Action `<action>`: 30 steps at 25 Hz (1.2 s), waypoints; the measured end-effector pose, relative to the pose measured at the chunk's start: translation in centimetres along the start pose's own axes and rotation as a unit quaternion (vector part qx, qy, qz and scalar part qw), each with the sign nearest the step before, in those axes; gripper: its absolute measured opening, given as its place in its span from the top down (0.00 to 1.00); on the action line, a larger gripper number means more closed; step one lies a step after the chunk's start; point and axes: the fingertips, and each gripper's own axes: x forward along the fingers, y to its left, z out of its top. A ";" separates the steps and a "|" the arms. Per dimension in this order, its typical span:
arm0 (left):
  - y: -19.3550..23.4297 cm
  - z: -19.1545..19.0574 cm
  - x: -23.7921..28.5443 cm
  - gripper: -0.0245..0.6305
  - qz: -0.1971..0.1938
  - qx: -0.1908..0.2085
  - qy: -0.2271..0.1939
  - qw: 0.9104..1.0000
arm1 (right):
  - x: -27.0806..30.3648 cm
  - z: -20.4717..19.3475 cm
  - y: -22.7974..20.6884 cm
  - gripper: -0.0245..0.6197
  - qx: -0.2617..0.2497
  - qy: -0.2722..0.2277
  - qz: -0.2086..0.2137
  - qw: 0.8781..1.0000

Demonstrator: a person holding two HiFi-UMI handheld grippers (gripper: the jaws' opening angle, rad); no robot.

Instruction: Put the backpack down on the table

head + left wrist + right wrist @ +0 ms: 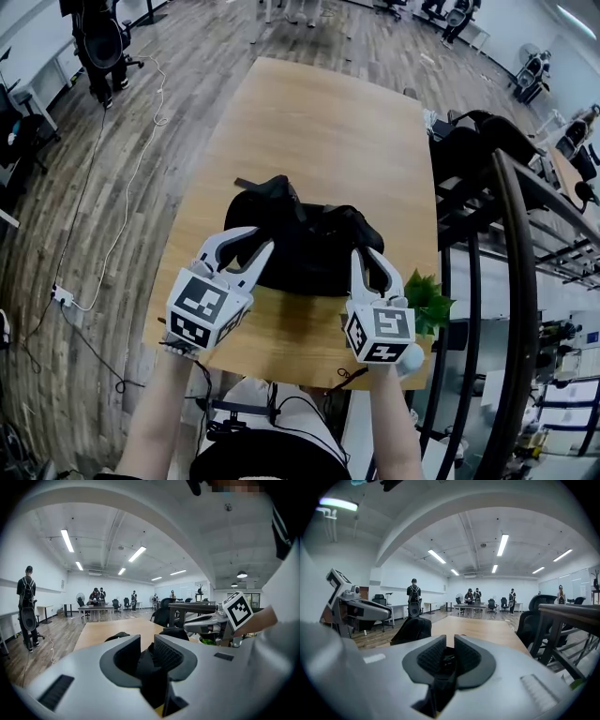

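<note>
Nearest: both forearms reach in over the near edge of the table (pixel 319 122), one marker-cubed tool in each hand. Left gripper (pixel 258 240), jaws narrowed on a fold of black fabric; its own view shows the cloth filling the gap between the ribbed pads (pixel 165 654). Right gripper (pixel 369 262), jaws narrower again, pinched on a thin black strap or fold, which its own view shows between the pads. Small potted plant (pixel 427 300) just beside the right gripper at the table's near right corner. Next out: the backpack (pixel 300 239), black and slumped, between the two tools over the near half of the table, held at its left and right near edges. Cannot tell whether its base rests on the wood or hangs just above. Beyond it, bare tabletop runs to the far end; a dark office chair (pixel 469 141) stands off the right side and a cable (pixel 131 178) trails across the floor on the left. Judgement: the set-down step is in hand, grip not yet released. Next move calls for an even lowering until the bag bears its own weight, clear of the plant, then both jaws opened and drawn back toward the body.
</note>
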 end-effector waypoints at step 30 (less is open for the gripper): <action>-6.9 -0.6 -10.3 0.95 0.005 0.000 -0.012 1.000 | -12.3 1.4 4.9 0.95 0.034 -0.037 0.049 0.998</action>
